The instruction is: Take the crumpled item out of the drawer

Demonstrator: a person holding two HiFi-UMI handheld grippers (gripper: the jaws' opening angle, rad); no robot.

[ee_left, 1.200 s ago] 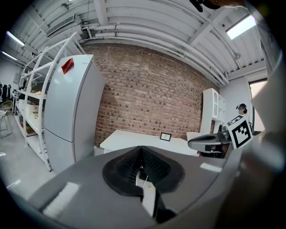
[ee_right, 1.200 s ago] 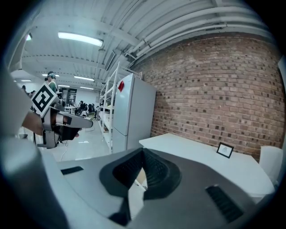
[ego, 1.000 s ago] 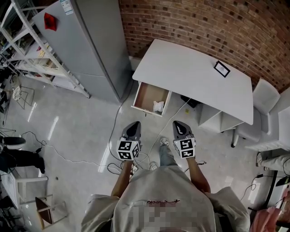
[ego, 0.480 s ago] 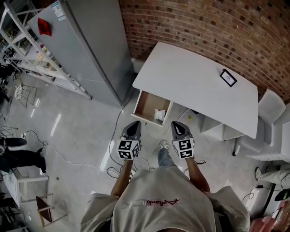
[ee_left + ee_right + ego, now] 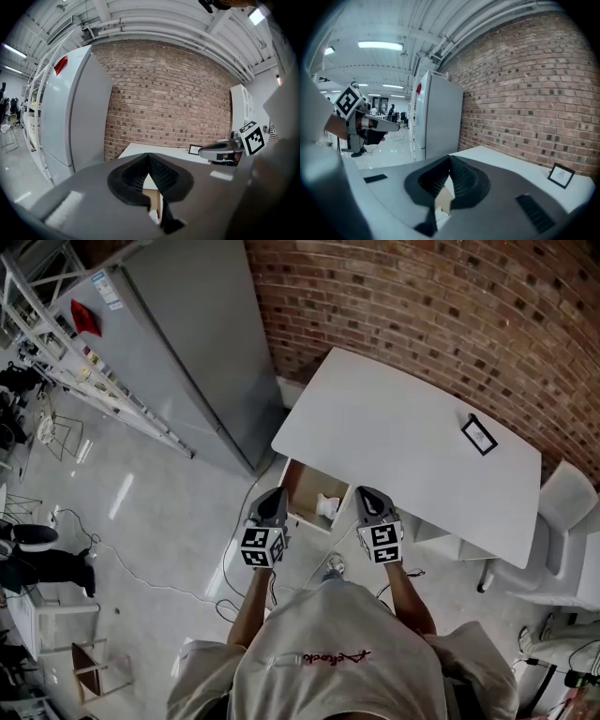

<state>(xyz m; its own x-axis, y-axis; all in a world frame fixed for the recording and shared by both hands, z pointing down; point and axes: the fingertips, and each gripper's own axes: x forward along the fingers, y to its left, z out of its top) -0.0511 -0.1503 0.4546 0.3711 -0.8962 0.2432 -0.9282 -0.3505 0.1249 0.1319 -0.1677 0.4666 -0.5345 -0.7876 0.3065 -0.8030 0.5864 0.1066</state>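
Our left gripper [image 5: 274, 498] is closed tight and holds nothing. It is just beside the open drawer [image 5: 302, 486] under the white desk [image 5: 403, 437]. The white crumpled item [image 5: 327, 507] lies in the drawer's right part. Our right gripper [image 5: 366, 497] is closed and empty too. If we reach in with closed jaws, we could push the item deeper or bump the drawer.
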